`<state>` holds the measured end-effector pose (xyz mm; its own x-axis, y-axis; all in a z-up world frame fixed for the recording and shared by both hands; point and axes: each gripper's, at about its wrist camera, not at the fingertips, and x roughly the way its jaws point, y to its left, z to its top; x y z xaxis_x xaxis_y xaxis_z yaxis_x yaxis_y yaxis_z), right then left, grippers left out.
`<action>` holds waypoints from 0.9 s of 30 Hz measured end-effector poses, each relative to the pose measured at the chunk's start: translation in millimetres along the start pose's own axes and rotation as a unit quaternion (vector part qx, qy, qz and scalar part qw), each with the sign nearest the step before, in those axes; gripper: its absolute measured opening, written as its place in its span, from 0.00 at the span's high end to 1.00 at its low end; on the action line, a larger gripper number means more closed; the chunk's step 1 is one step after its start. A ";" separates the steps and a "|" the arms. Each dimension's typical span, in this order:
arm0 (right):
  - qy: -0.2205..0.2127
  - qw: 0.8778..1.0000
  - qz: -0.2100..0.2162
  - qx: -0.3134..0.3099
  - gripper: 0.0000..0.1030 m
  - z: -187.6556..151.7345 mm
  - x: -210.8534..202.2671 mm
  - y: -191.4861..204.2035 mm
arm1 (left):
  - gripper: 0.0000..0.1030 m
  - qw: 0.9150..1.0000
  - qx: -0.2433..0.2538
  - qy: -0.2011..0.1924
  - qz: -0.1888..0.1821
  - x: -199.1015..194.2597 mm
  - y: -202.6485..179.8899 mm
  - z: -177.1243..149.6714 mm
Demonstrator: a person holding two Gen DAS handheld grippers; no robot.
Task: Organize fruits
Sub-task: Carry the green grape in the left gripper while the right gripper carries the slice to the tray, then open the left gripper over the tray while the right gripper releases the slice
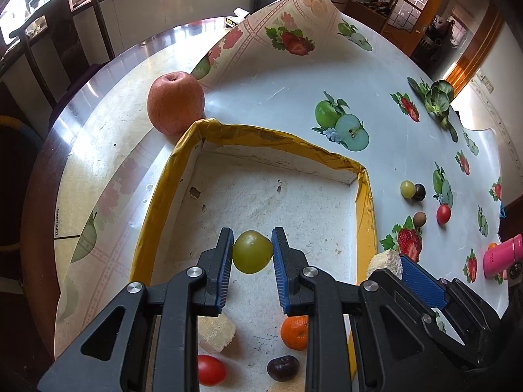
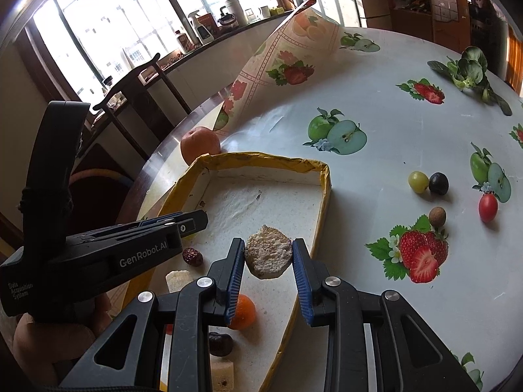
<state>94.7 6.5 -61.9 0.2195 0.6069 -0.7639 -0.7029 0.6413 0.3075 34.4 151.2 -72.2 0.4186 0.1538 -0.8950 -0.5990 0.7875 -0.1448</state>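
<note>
My left gripper [image 1: 252, 251] is shut on a green grape [image 1: 252, 252], held above the white tray with yellow rim [image 1: 261, 130]. My right gripper [image 2: 268, 256] is shut on a pale round banana slice [image 2: 268, 254] over the tray's [image 2: 261, 158] right side. Inside the tray lie a small orange [image 1: 295, 331], a cherry tomato [image 1: 210, 370], a dark plum [image 1: 282, 367] and a pale slice [image 1: 217, 333]; a red date [image 2: 192, 256] shows in the right wrist view. Loose on the cloth are a green grape [image 2: 418, 182], a dark grape [image 2: 438, 183], a cherry tomato [image 2: 487, 207] and a brown longan [image 2: 437, 216].
A large apple [image 1: 175, 102] sits against the tray's far left corner. The fruit-print tablecloth [image 1: 294, 36] is curled up behind it. A leafy green vegetable [image 2: 467, 68] lies at the far right. A pink container [image 1: 503, 254] stands at the right edge. A dark chair [image 2: 137, 98] stands beyond the table.
</note>
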 end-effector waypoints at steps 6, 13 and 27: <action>0.025 1.000 0.007 -0.013 0.71 0.0 23.7 5.0 | 0.79 1.000 -0.013 0.013 0.008 18.6 11.1 2.8; 0.068 0.997 0.001 -0.048 0.71 -10.8 60.8 17.7 | 0.79 0.999 -0.019 0.035 0.021 42.6 19.1 1.9; 0.069 0.994 -0.012 -0.082 0.60 -13.9 60.0 29.2 | 0.76 0.999 -0.029 0.027 0.022 29.3 17.2 3.0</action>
<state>77.9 55.1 -106.7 0.1504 0.5153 -0.8437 -0.8023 0.5622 0.2004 38.4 171.1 -99.6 0.3556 0.1539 -0.9219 -0.6552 0.7445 -0.1284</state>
